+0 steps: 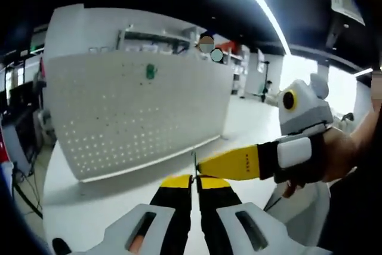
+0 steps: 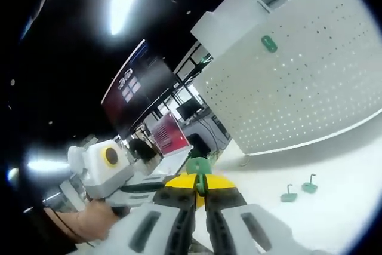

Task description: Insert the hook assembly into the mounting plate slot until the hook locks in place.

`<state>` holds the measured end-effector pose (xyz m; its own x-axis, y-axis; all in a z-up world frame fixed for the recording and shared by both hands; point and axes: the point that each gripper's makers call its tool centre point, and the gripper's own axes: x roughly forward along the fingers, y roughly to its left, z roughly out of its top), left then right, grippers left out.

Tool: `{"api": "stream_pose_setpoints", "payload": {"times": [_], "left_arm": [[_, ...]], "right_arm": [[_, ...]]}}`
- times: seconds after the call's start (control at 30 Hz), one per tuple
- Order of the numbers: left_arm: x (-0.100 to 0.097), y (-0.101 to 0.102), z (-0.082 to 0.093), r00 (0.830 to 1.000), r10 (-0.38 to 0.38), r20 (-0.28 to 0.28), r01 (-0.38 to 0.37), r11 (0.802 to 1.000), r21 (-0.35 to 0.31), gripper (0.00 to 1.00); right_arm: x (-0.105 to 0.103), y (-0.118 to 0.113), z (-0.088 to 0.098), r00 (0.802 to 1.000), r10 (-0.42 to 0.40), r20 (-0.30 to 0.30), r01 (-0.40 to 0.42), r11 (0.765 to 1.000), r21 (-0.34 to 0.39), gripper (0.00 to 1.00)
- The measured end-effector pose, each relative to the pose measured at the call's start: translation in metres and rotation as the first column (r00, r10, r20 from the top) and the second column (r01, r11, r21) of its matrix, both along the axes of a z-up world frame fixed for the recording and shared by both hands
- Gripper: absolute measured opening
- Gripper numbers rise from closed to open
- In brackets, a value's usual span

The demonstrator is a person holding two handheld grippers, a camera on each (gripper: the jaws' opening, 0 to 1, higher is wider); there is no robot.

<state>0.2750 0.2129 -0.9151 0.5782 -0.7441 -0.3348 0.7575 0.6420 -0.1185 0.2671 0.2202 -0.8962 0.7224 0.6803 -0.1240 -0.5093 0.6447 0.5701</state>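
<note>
The white pegboard [image 1: 137, 111] stands upright on the white desk [image 1: 101, 207], and it serves here as the mounting plate: a thin, flat metal-looking sheet pierced by a regular grid of small round holes. One green hook [image 1: 151, 71] already sits high on its face, near the top edge, which suggests the same seat is meant for the others.

In front of the pegboard, the left claw [image 1: 194, 178] has its yellow-tipped black jaws pressed together; a thin dark sliver rises between the tips, but I cannot tell what it is or whether it is gripped. The right claw [image 1: 200, 165] comes in from the side and its yellow tip meets the left one's just in front of the board's lower edge, as if the two are passing or steadying a small part between them.

The right gripper view makes that clearer: the right claw [image 2: 200, 184] is closed on a green hook assembly [image 2: 197, 166], a small glossy plastic piece with a rounded top poking up above the jaws. It is held well short of the pegboard [image 2: 298, 82], so insertion has not yet begun. Two spare green hooks [image 2: 298, 191] lie on the desk [image 2: 334, 219] near the board's foot, each a flat base with a thin upright stem.
</note>
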Motion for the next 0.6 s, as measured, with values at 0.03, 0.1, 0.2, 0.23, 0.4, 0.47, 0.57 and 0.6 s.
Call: {"api": "stream_pose_setpoints", "payload": {"times": [0.03, 0.1, 0.2, 0.23, 0.4, 0.47, 0.57, 0.6], "left_arm": [[-0.0009, 0.0001, -0.0040, 1.000, -0.009, 0.000, 0.009, 1.000, 0.025, 0.03], [-0.0029, -0.0003, -0.0084, 1.000, -0.017, 0.014, 0.016, 0.998, 0.061, 0.04], [-0.0039, 0.0013, -0.0094, 1.000, -0.017, 0.004, 0.017, 0.999, 0.051, 0.04], [-0.0039, 0.0015, -0.0093, 1.000, -0.016, -0.007, 0.016, 0.999, 0.033, 0.04], [-0.0036, 0.0019, -0.0075, 0.999, -0.003, -0.052, 0.002, 1.000, -0.022, 0.04], [-0.0039, 0.0013, -0.0061, 0.999, -0.005, -0.045, 0.004, 1.000, -0.015, 0.04], [-0.0038, 0.0006, -0.0031, 0.999, -0.002, -0.048, 0.001, 1.000, -0.026, 0.04], [-0.0031, 0.0006, -0.0020, 0.998, 0.010, -0.065, -0.013, 0.999, -0.047, 0.04]], "right_arm": [[-0.0009, 0.0010, -0.0023, 1.000, 0.013, 0.006, -0.013, 1.000, -0.027, 0.01], [-0.0019, 0.0037, -0.0052, 1.000, 0.026, 0.001, -0.026, 0.998, -0.050, 0.01], [-0.0021, 0.0024, -0.0079, 0.999, 0.035, -0.019, -0.036, 0.999, -0.037, 0.00], [-0.0021, 0.0021, -0.0080, 0.999, 0.035, -0.019, -0.035, 0.999, -0.036, 0.00], [-0.0024, 0.0013, -0.0064, 0.999, 0.035, -0.018, -0.035, 0.999, -0.034, 0.00], [-0.0025, 0.0017, -0.0052, 0.999, 0.037, -0.011, -0.038, 0.998, -0.041, 0.00], [-0.0023, 0.0006, -0.0016, 0.999, 0.039, 0.006, -0.038, 0.998, -0.053, 0.00], [-0.0017, -0.0001, -0.0005, 0.999, 0.040, 0.014, -0.039, 0.997, -0.059, 0.00]]}}
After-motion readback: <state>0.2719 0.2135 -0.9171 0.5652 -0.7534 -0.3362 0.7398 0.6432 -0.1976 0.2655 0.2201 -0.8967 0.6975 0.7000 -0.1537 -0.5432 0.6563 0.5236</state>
